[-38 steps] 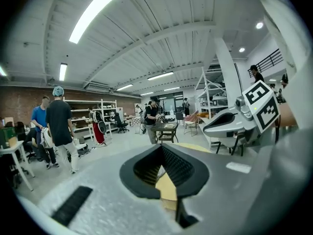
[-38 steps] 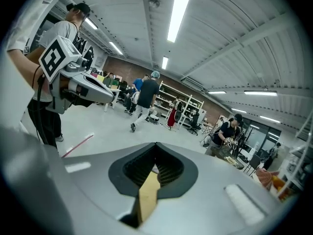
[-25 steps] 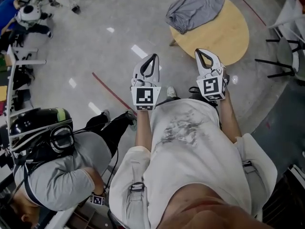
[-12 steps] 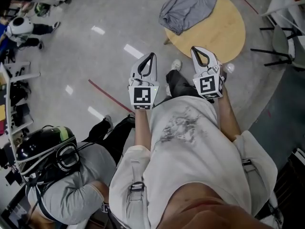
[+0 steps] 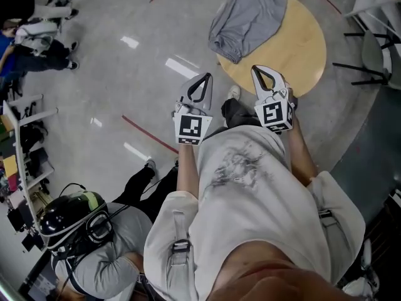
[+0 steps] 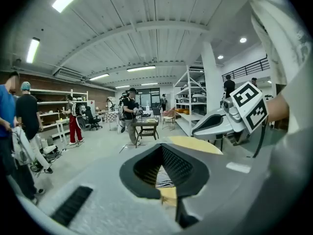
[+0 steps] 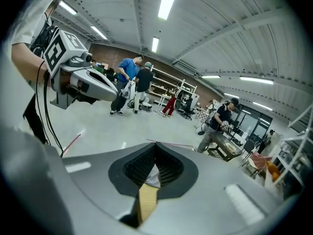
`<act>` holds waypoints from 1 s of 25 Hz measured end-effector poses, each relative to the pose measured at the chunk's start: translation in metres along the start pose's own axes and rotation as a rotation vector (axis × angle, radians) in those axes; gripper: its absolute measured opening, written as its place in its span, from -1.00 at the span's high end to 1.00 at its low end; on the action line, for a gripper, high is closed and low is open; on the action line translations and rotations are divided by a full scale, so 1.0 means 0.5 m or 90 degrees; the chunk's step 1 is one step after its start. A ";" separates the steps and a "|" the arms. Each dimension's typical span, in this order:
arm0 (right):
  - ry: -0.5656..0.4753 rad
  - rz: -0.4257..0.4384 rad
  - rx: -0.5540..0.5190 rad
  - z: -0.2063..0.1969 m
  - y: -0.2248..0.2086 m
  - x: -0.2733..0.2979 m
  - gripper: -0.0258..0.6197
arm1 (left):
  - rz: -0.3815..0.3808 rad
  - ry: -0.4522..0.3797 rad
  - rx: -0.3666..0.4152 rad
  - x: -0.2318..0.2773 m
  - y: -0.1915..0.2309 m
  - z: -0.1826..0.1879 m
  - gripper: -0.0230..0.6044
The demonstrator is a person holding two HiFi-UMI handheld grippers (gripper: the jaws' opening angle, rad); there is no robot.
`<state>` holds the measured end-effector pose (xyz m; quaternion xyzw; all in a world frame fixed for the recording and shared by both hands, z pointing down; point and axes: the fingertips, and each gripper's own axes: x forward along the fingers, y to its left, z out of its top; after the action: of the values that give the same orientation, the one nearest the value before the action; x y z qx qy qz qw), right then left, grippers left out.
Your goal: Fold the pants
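Lying in a heap on the round table (image 5: 307, 49), the gray pants (image 5: 247, 17) are ahead of both claws, well apart from them. The left claw (image 5: 203, 79) and right claw (image 5: 259, 71) are pressed together, holding nothing.

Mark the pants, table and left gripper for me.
pants (image 5: 247, 17), head view, middle of the grey heap.
table (image 5: 304, 46), head view, bare wooden top.
left gripper (image 5: 204, 77), head view, tips of its shut jaws.
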<state>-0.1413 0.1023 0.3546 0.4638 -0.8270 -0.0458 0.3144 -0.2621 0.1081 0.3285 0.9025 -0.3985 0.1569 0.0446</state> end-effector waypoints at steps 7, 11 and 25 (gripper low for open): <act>0.013 0.022 0.019 -0.015 -0.056 0.087 0.89 | -0.047 0.032 0.027 0.116 0.029 0.007 0.91; 0.027 0.031 0.030 -0.035 -0.069 0.122 0.89 | -0.071 0.053 0.043 0.165 0.044 -0.003 0.90; 0.111 -0.014 0.081 -0.114 -0.067 0.225 0.87 | -0.191 0.101 0.071 0.301 0.106 -0.111 0.90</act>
<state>-0.1262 0.0061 0.4417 0.4941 -0.7927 0.0438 0.3543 -0.2196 -0.0225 0.4267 0.9377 -0.2456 0.2408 0.0485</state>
